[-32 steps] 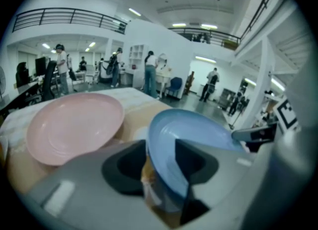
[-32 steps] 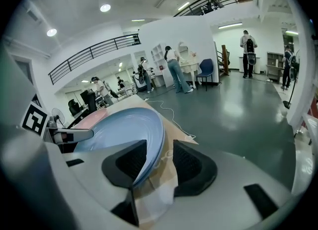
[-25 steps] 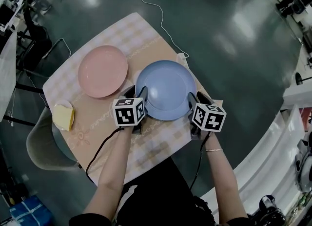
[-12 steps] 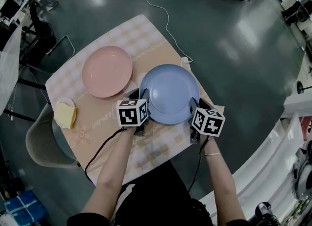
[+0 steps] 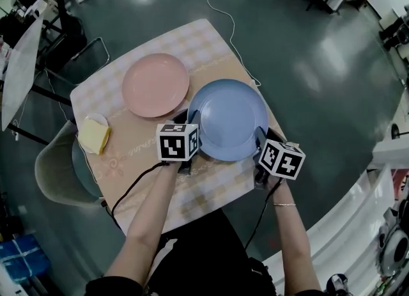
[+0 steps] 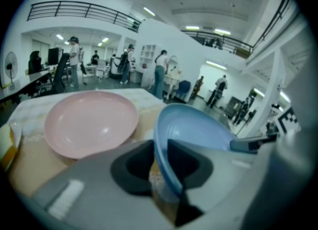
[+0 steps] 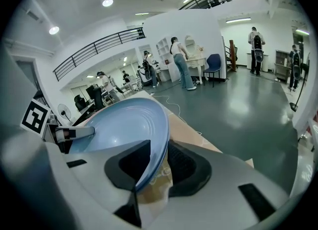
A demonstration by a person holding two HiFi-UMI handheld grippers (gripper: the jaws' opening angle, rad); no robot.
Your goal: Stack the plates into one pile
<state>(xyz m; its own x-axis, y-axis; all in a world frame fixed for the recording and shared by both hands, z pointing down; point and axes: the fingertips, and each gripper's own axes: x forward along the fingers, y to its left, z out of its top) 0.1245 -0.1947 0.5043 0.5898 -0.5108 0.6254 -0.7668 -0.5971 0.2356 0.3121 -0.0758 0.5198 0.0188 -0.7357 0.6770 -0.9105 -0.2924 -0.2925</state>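
two bare forearms reach in from the bottom edge, each hand holding a gripper topped by a cube of black-and-white square markers. left gripper: dark padded jaws, just now closing, clenched on the left rim of the blue plate. right gripper: jaws just eased a touch wider, pads pinching the plate's right rim. blue plate: round, shallow, smooth matte pale blue, faint concentric rings inside, thin upturned lip. it sits over the near right part of the table, and its gripped edges look slightly clear of the cloth. table cover: beige with pale checks. beyond and to the left lies the pink plate, the same round shallow form, glossy, flat on the cloth, just beside the blue one and apart from it. left of the table, a grey chair carries a soft yellow pad. farther out, a white cable snakes over the shiny dark floor.
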